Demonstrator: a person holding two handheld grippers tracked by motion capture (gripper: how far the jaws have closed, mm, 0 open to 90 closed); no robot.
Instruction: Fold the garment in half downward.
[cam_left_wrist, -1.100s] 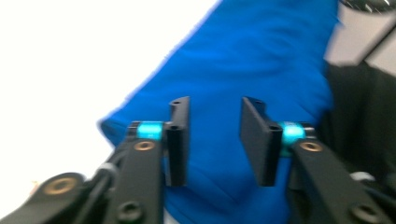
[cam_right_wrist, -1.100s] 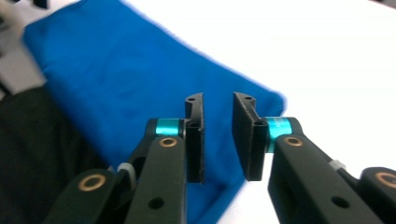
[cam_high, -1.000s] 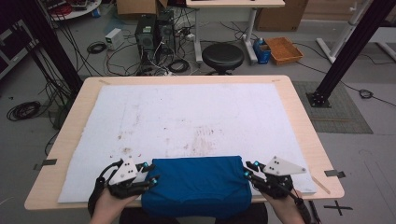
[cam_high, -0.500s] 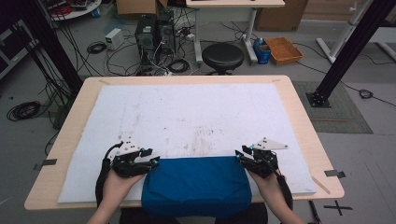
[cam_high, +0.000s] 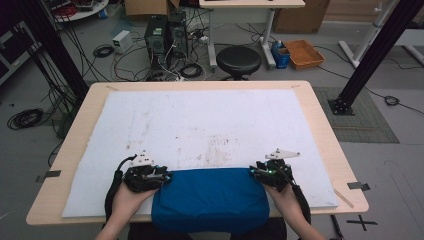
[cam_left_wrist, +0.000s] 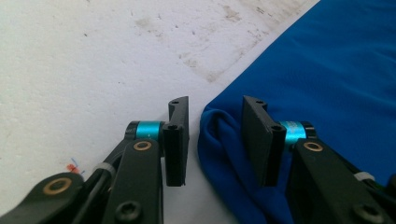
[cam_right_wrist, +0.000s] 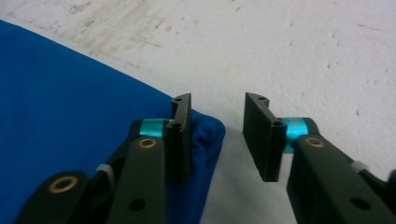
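A folded blue cloth (cam_high: 210, 200) lies on the white mat (cam_high: 210, 120) at the table's near edge, overhanging it toward the person. My left gripper (cam_high: 162, 176) sits at the cloth's far left corner. In the left gripper view the jaws of the left gripper (cam_left_wrist: 217, 105) have just been closing and stand open, with the bunched corner of the cloth (cam_left_wrist: 327, 60) between them. My right gripper (cam_high: 255, 172) is at the far right corner. In the right gripper view the right gripper (cam_right_wrist: 219, 100) has also been closing, still open astride the corner of the cloth (cam_right_wrist: 60, 93).
The mat covers most of the wooden table (cam_high: 320, 115). Behind the table on the floor are a black stool (cam_high: 238, 59), computer cases (cam_high: 165, 35) with cables, and an orange box (cam_high: 304, 52). A black frame post (cam_high: 370, 55) slants at the right.
Both grippers have moved away from the person and a little inward, down onto the cloth's far corners. Over the last half second they have hardly shifted.
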